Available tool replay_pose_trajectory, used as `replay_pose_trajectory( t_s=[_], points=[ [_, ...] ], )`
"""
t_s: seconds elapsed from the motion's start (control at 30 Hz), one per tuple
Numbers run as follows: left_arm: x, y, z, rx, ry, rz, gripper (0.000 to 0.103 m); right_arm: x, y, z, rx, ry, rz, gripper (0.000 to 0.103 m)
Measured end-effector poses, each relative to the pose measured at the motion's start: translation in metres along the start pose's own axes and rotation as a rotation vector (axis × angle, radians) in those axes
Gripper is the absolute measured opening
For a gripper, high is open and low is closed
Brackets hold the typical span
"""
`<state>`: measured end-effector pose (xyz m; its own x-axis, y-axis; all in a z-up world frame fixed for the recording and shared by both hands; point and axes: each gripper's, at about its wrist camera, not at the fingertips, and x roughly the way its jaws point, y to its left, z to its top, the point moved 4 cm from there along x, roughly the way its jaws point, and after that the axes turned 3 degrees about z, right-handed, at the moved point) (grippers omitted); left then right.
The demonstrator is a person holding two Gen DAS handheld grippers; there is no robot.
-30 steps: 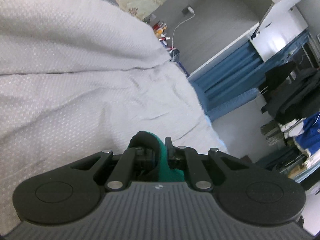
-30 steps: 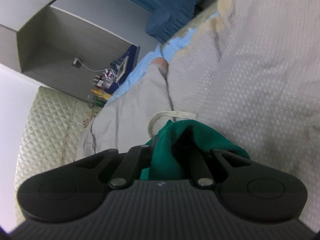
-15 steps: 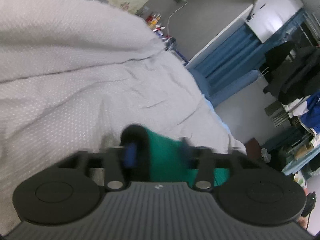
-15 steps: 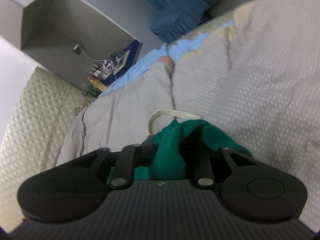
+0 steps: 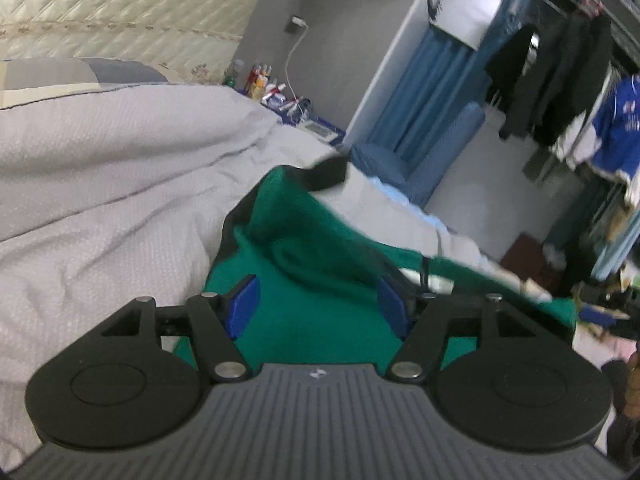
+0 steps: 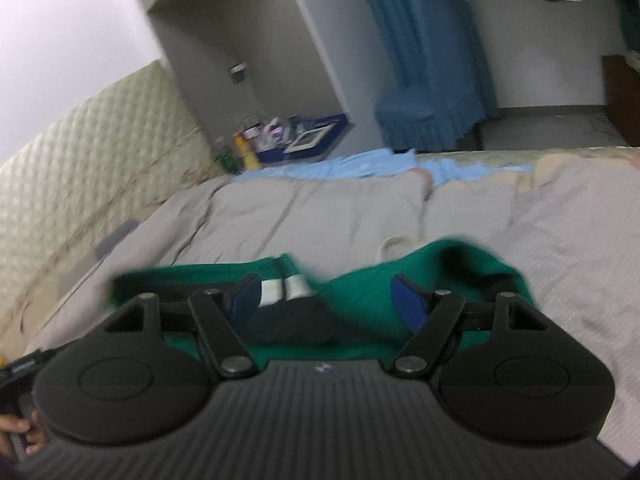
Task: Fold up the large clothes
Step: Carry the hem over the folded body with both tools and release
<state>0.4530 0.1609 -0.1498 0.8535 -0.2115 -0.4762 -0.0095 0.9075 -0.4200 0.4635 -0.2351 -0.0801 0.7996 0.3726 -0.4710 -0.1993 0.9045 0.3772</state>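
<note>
Left gripper (image 5: pixel 318 306): jaws spread wide, blue pads (image 5: pixel 243 305) apart, nothing pinched; green garment (image 5: pixel 320 280) lies between and under them, loose. Garment runs from 12 o'clock of the gripper, where a dark collar or cuff (image 5: pixel 326 174) sits, out to 3 o'clock, draped over the grey bedspread (image 5: pixel 100 184). Right gripper (image 6: pixel 326 304): jaws likewise wide, blue pads (image 6: pixel 408 302) clear of the cloth; same green garment (image 6: pixel 360 280) spread beneath, with a dark patch and two white bits (image 6: pixel 282 286) at about 11 o'clock between the fingers, too blurred to identify. No legible writing anywhere; only a small pale logo on each gripper body, unreadable. Around, left view: quilted headboard (image 5: pixel 120 0) at 10 o'clock, bottles on a bedside stand (image 5: pixel 264 84) at 12, charger and white cable on the wall (image 5: pixel 296 24), blue curtain (image 5: pixel 424 92) at 1, dark clothes hanging (image 5: pixel 552 72) and a blue jersey (image 5: pixel 616 128) at 2. Right view: light blue cloth (image 6: pixel 360 164) along the far bed edge at 12, a blue stool (image 6: pixel 416 120) beyond it. A hand's fingers (image 6: pixel 24 436) show at 8 o'clock.
</note>
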Motion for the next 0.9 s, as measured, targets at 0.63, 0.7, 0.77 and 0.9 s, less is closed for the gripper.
replay_pose_trajectory(
  t_s=[0.63, 0.7, 0.77, 0.9],
  points=[
    [0.074, -0.006, -0.041, 0.076, 0.121, 0.067, 0.07, 0.074, 0.053, -0.064, -0.276, 0.202, -0.109, 0.03],
    [0.077, -0.006, -0.039, 0.059, 0.119, 0.073, 0.07, 0.087, 0.044, -0.058, -0.272, 0.166, -0.184, 0.029],
    [0.079, -0.004, -0.038, 0.037, 0.116, 0.07, 0.07, 0.1, 0.032, -0.047, -0.266, 0.115, -0.248, 0.029],
    [0.08, 0.0, -0.038, 0.008, 0.112, 0.06, 0.07, 0.128, 0.007, -0.023, -0.242, 0.068, -0.298, 0.029]
  ],
)
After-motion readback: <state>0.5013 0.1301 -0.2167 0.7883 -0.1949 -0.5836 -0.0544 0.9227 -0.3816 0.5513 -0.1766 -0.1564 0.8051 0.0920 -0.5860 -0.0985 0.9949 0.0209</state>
